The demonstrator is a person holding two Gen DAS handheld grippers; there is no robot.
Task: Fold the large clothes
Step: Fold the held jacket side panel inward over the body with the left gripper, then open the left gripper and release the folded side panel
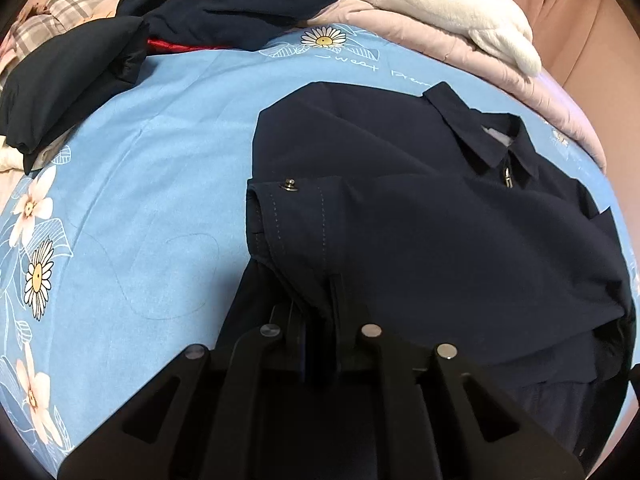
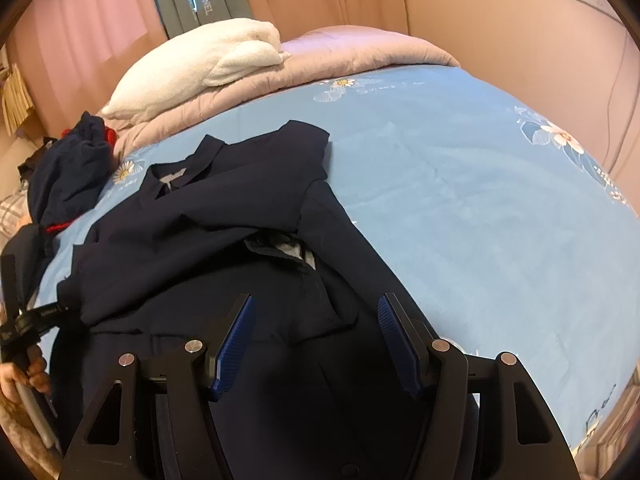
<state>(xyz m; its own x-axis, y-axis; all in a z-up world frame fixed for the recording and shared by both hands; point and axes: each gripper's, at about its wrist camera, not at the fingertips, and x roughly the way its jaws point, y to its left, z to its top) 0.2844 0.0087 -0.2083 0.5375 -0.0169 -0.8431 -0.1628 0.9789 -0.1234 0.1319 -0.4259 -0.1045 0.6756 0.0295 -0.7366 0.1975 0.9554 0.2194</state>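
Observation:
A dark navy collared jacket point(image 1: 420, 220) lies spread on the blue floral bedsheet point(image 1: 160, 160), its collar and zip pull toward the far right. One sleeve is folded across the body, its cuff with a metal snap point(image 1: 292, 185) on top. My left gripper point(image 1: 320, 312) is shut on the sleeve fabric just below that cuff, low over the jacket. In the right wrist view the same jacket point(image 2: 200, 248) fills the lower left. My right gripper point(image 2: 316, 328) hovers open above its lower part, blue pads point(image 2: 236, 336) wide apart and touching nothing.
A heap of dark clothes with red trim point(image 1: 224, 0) and a folded dark garment point(image 1: 72, 76) lie at the bed's far left. A pink quilt point(image 2: 320, 64) and white blanket point(image 2: 208, 60) sit at the head. A hand point(image 2: 24, 372) holds the left gripper.

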